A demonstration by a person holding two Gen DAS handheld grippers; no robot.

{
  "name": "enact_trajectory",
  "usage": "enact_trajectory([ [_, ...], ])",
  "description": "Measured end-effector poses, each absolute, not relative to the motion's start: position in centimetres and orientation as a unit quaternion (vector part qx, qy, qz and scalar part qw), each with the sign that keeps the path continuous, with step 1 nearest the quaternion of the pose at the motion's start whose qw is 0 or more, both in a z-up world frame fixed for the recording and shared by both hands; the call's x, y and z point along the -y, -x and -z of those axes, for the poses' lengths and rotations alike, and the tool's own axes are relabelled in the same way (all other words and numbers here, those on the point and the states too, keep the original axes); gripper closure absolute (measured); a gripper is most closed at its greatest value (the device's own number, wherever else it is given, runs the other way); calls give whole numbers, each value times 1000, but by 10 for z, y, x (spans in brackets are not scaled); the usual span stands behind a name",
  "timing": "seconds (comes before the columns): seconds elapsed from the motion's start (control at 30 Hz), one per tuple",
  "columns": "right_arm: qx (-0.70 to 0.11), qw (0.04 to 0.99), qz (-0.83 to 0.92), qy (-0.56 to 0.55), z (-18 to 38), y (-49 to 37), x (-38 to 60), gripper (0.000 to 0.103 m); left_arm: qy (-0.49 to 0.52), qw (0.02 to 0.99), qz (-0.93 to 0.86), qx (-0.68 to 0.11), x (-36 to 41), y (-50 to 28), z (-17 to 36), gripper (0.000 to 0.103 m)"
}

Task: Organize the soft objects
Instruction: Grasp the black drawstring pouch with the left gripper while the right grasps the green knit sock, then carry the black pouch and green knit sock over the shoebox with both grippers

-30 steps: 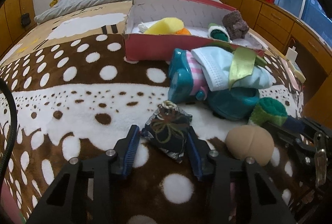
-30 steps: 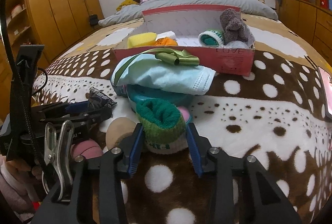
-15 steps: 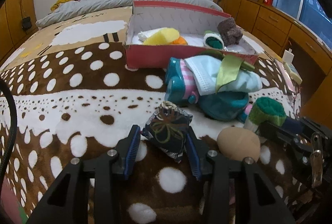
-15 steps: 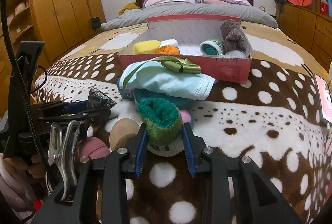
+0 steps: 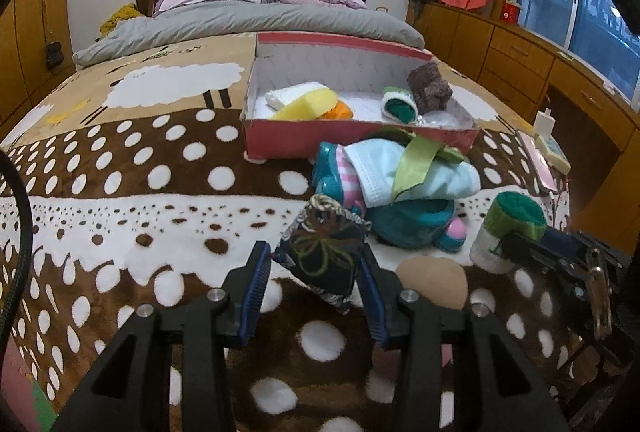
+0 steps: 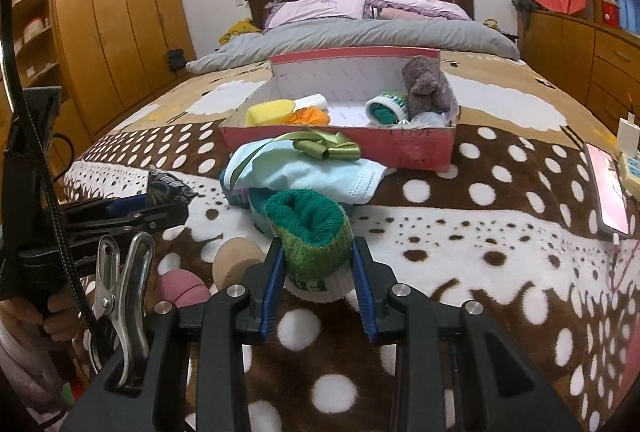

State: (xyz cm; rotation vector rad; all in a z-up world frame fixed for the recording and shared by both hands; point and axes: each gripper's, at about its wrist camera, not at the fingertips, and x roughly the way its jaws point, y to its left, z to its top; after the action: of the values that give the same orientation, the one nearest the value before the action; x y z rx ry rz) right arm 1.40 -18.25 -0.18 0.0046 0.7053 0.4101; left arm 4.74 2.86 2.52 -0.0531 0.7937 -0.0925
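Note:
My left gripper is shut on a dark patterned cloth pouch, held just above the spotted brown blanket. Between the blue pads of my right gripper sits a rolled green and white sock, squeezed and lifted off the blanket. Each gripper shows in the other's view: the right one with the sock at the right edge, the left one with the pouch at the left. Farther up the bed an open red box holds a yellow sponge, another sock roll and a brown plush.
Between the grippers and the box lies a pile: a pale blue cloth, a green ribbon and a teal soft toy. A beige ball and a pink ball lie close by. A phone rests at the right edge.
Both grippers have risen a little with the pouch and the sock in them. The right jaws have tightened on the sock.

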Motion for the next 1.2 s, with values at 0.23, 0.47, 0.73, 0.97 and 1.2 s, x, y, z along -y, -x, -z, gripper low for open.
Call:
enact_trajectory([
  [0.23,-335,923,-190,-2,-5,-16,189,70,20,926,44,-374,-27,-47,-36,58],
  [0.47,-332,927,-176,-6,-10,-24,200,70,14,934,35,-356,-34,-53,-51,58],
  [0.73,-327,930,-167,-15,-20,-37,211,70,6,938,28,-345,-39,-67,-62,58],
  [0.97,-323,933,-158,-10,-28,-54,214,70,6,940,26,-341,-44,-90,-68,58],
  [1.2,-319,935,-153,-5,-36,-76,216,70,-5,943,29,-331,-40,-120,-78,58],
])
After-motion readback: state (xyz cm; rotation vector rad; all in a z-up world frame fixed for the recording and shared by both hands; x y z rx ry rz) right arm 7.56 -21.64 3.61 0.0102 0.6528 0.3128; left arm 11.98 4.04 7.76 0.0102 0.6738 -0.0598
